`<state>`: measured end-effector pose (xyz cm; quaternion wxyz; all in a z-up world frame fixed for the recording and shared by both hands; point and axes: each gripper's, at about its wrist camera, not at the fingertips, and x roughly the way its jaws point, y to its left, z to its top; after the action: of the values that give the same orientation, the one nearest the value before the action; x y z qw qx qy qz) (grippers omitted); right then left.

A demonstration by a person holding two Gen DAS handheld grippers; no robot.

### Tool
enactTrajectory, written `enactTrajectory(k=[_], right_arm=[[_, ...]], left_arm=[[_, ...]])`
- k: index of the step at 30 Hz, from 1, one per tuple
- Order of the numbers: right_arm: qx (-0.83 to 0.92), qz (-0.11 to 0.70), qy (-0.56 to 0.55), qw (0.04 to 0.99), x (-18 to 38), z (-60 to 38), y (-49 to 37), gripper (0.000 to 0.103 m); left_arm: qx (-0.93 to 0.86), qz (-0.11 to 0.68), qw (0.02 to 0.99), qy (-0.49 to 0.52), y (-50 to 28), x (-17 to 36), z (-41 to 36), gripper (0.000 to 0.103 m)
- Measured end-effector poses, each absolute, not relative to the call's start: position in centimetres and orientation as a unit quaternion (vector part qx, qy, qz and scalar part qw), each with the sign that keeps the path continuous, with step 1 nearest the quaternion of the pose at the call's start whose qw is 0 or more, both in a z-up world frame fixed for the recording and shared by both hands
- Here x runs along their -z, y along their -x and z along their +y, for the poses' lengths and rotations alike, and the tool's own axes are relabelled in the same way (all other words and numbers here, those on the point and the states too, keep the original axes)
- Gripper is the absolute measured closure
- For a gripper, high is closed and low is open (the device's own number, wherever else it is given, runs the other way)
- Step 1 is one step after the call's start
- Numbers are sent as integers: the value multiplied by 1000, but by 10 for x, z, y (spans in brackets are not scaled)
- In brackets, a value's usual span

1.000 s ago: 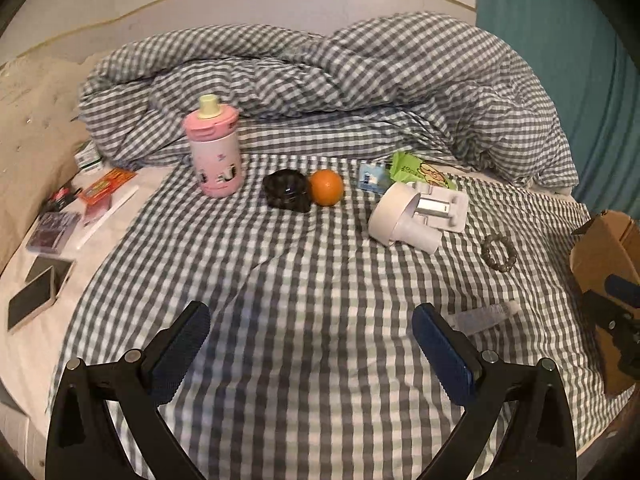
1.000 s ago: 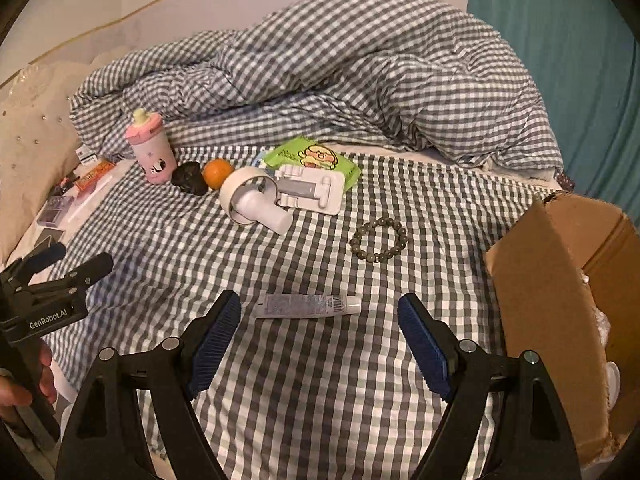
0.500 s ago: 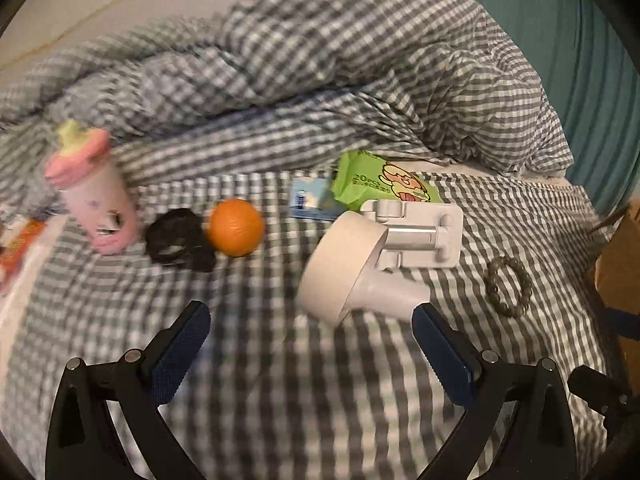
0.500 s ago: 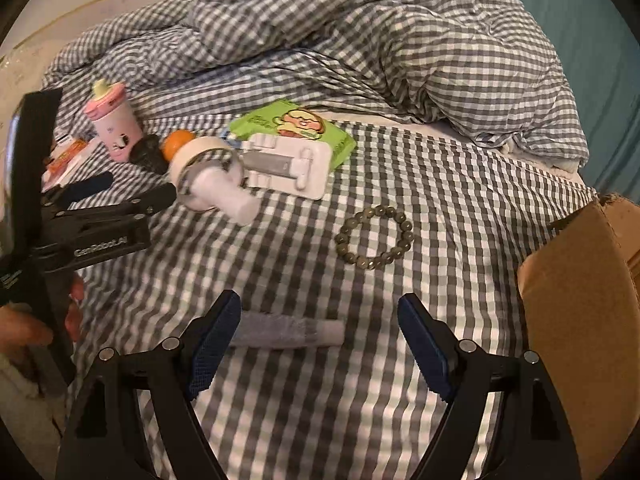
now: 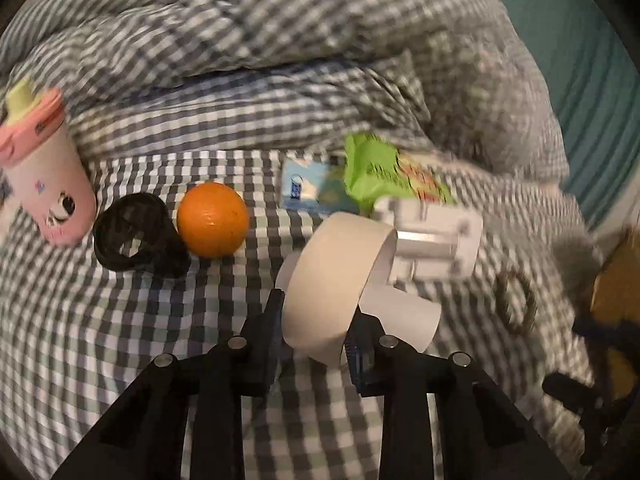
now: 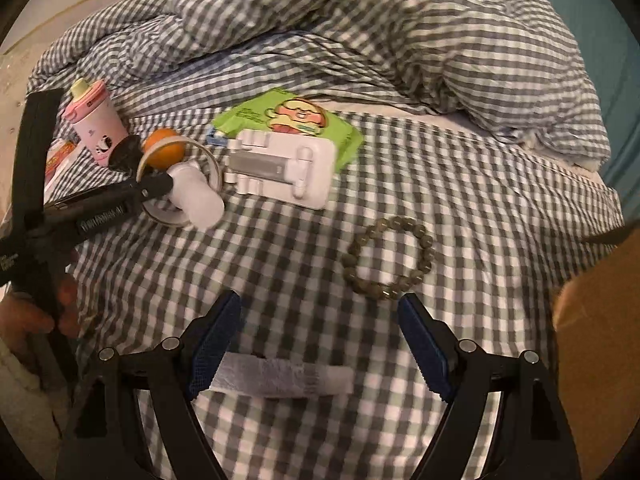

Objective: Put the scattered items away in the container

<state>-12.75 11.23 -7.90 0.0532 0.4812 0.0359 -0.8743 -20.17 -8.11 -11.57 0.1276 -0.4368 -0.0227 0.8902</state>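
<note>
A white device with a round head [image 5: 328,280] and a stubby cylindrical handle lies on the checked bedsheet. My left gripper [image 5: 316,320] has its jaws closing around that head, and both pads touch its rim. The right wrist view shows the same grip from the side, at the left gripper [image 6: 158,186]. My right gripper [image 6: 320,344] hovers open over a white tube [image 6: 280,376], which lies crosswise between and below its fingers, untouched. A bead bracelet [image 6: 388,256] rests just beyond the right finger. The cardboard box [image 6: 592,340] stands at the right edge.
An orange [image 5: 212,220], a black scrunchie [image 5: 136,236] and a pink cup [image 5: 44,176] sit left of the device. A white phone holder [image 5: 436,244], a green packet [image 5: 384,172] and a blue sachet [image 5: 308,188] lie behind it. The rumpled duvet [image 6: 360,32] fills the back.
My left gripper moved forward and down onto the white device and its jaws closed from wide open onto the round head. My right gripper dropped closer over the tube, still open.
</note>
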Motion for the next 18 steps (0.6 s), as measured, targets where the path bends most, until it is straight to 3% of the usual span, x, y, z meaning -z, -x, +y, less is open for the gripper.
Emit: enactTrajectory(k=[5,9,18], right_arm=[[874,40,-478,79,78,94,128,23],[875,49,-473,87,76,82,123,23],[879,40,-466,95,66,76,118,23]], left_arm=[[-894,-26,138,425,185,100,-88,76],[-904,-22,148,401,168,74,-93,90],[-919,-29,125,372,131,23,-117,90]])
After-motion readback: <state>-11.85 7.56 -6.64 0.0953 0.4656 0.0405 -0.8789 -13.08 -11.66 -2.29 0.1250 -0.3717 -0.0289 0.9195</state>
